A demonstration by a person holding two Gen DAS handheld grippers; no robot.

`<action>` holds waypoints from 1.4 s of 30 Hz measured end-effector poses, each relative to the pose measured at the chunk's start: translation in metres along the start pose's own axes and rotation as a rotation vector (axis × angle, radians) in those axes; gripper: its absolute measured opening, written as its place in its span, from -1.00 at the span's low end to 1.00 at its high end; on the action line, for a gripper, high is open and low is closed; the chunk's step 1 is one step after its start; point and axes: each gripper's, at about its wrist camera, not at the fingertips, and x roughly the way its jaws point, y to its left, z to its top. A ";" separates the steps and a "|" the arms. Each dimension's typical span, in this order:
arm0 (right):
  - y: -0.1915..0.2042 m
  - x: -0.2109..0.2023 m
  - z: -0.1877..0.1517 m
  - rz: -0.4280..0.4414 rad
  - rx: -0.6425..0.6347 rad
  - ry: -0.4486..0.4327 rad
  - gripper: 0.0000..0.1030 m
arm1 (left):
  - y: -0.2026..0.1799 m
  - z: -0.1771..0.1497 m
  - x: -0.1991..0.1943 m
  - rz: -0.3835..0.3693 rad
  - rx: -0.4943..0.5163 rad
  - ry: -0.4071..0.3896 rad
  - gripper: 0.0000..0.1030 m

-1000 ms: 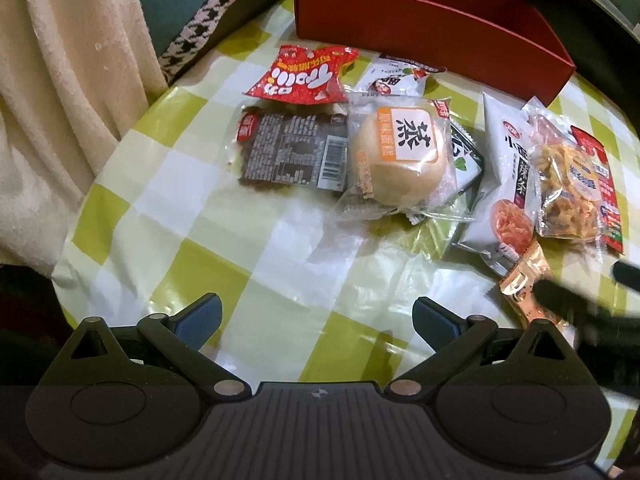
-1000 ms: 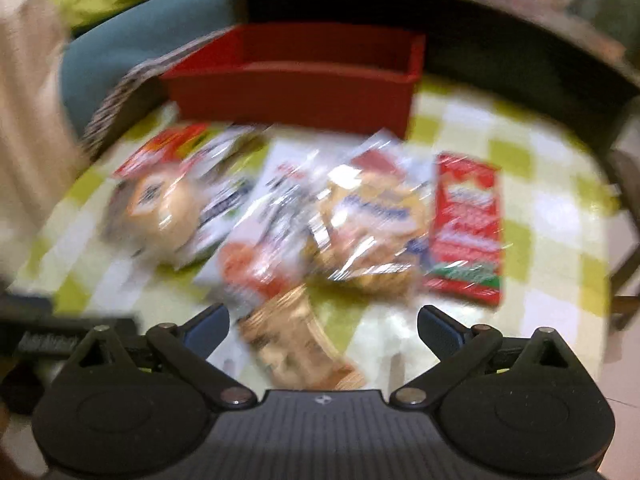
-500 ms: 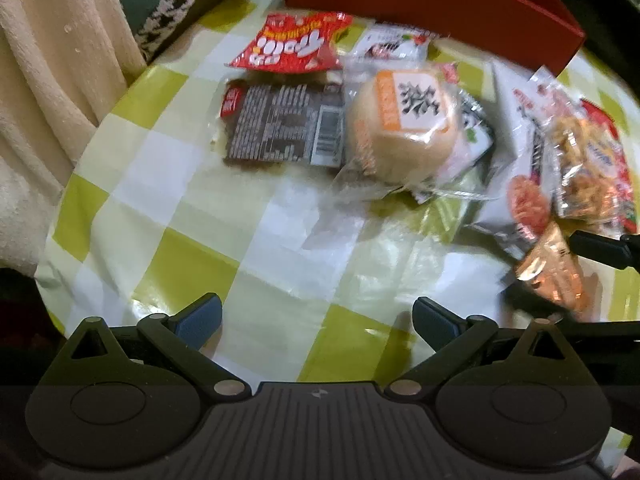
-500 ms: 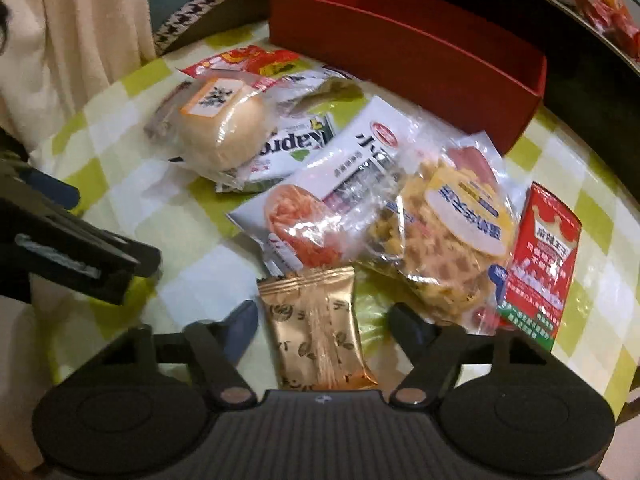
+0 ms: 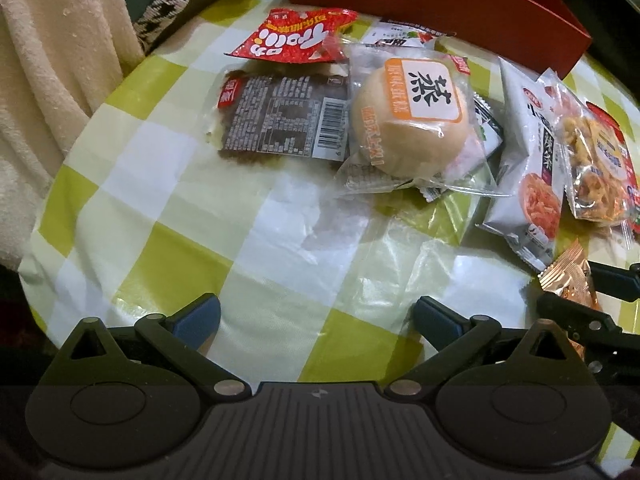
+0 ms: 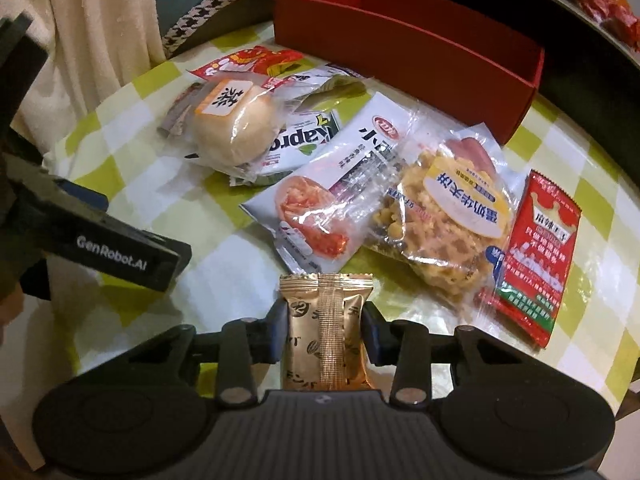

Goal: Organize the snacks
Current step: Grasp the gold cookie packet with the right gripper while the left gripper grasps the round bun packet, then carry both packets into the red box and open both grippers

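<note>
Red box: the red box [image 6: 404, 46] sits far ahead of both sets of jaws, and what shows of its inside is bare, so nothing looks sorted yet.
Right gripper: the right gripper [image 6: 325, 330] has just been closing its jaws and now pinches the gold snack packet [image 6: 326, 328] by its sides, low on the checked surface [image 6: 224, 264].
Left gripper: the left gripper [image 5: 316, 314] has its jaws spread with nothing between them.
Still loose: the steamed cake [image 5: 412, 120], the red puffed-snack bag [image 5: 292, 38], the brown labelled packet [image 5: 280, 120], the white chip bag [image 6: 332, 184], the waffle snack [image 6: 448, 216] and the red sachet [image 6: 536, 256] lie ahead of the jaws.
Progress: first pick only, I reckon.
</note>
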 end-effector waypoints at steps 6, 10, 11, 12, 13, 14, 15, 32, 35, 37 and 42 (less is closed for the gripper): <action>-0.004 -0.002 -0.003 0.011 0.024 -0.005 -0.02 | -0.004 0.005 0.003 -0.004 -0.021 0.030 0.98; -0.009 -0.004 -0.005 0.025 0.055 -0.005 -0.02 | -0.001 0.020 -0.018 -0.037 -0.076 -0.011 0.75; -0.011 -0.004 -0.005 0.029 0.066 -0.003 -0.02 | -0.002 0.025 -0.024 -0.041 -0.094 -0.026 0.77; -0.013 -0.004 -0.004 0.032 0.075 0.001 -0.02 | -0.004 0.031 -0.028 -0.051 -0.094 -0.045 0.78; -0.014 -0.003 -0.004 0.032 0.082 0.001 -0.02 | -0.009 0.037 -0.034 -0.058 -0.074 -0.070 0.78; -0.016 -0.003 -0.004 0.033 0.088 0.003 -0.02 | -0.013 0.043 -0.039 -0.047 -0.062 -0.093 0.79; -0.017 -0.003 -0.005 0.038 0.096 0.003 -0.02 | -0.017 0.048 -0.045 -0.036 -0.057 -0.121 0.87; -0.020 0.002 0.006 0.027 0.109 0.015 -0.02 | -0.028 0.100 -0.012 0.026 -0.091 -0.008 0.29; -0.031 -0.001 0.000 0.017 0.149 0.010 -0.02 | -0.032 0.089 -0.030 0.053 -0.052 -0.053 0.28; -0.035 -0.007 -0.006 0.002 0.167 -0.006 -0.03 | -0.033 0.076 -0.040 0.040 -0.054 -0.063 0.27; -0.032 -0.025 -0.011 -0.022 0.174 -0.059 -0.03 | -0.033 0.048 -0.052 0.034 -0.035 -0.054 0.27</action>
